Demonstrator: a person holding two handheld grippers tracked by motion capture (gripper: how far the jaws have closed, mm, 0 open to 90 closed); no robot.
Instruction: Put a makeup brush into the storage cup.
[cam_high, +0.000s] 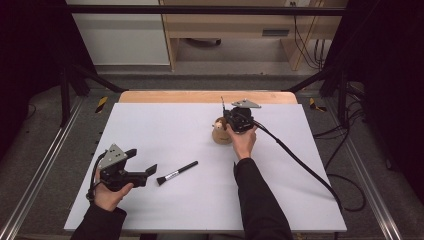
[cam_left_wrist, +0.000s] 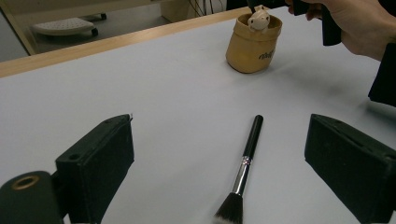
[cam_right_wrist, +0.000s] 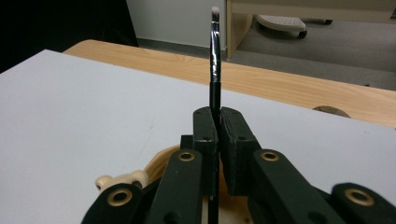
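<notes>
Dark lettering on side of tan holder, too small and blurred to read; no other text.

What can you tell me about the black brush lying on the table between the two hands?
The brush is a slim makeup-style brush with a glossy black handle, a short silver metal band and a dark tuft of bristles with paler tips. It lies flat on the white table, nothing touching it. In the high view it sits slanted, bristles toward the left gripper, handle pointing away toward the tan pot. In the left gripper view it lies on the table ahead, in line with the gap between the wide-open jaws.
</notes>
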